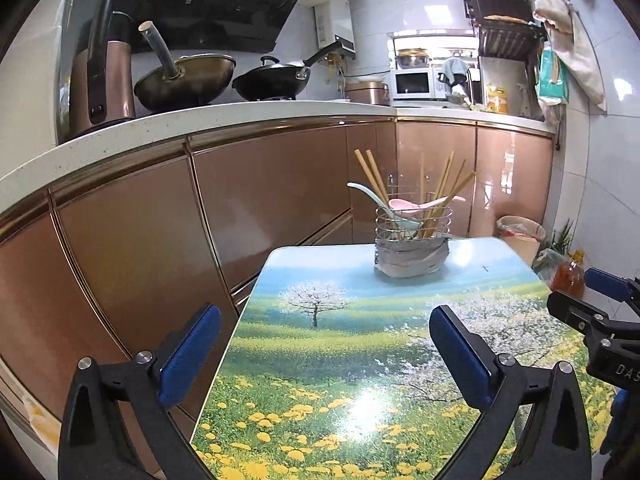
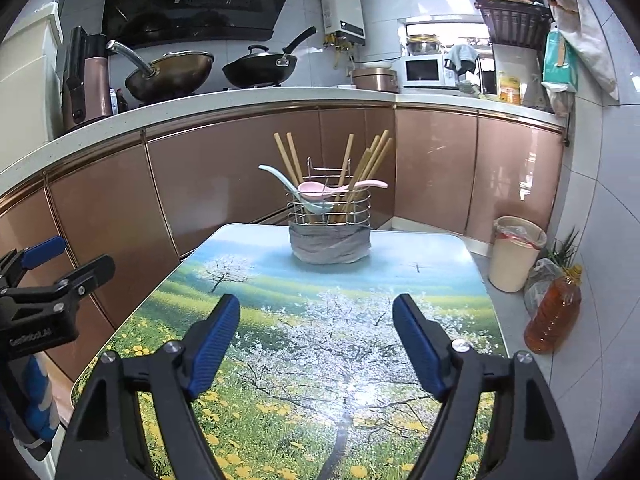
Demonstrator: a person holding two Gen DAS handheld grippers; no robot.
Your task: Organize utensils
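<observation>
Holding chopsticks (image 2: 360, 172) and spoons (image 2: 320, 190), wire basket (image 2: 330, 210) (both grippers' jaws spread, empty)

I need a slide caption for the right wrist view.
Open right gripper faces wire utensil holder on the table.

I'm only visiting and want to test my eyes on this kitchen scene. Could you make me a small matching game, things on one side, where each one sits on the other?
Things:
1. pink spoon
2. wire holder
3. black wok
4. oil bottle

Places:
A. on the stove
B. on the floor to the right of the table
C. lying across the holder's rim
D. at the far end of the table

Pairs: 1-C, 2-D, 3-A, 4-B
</observation>
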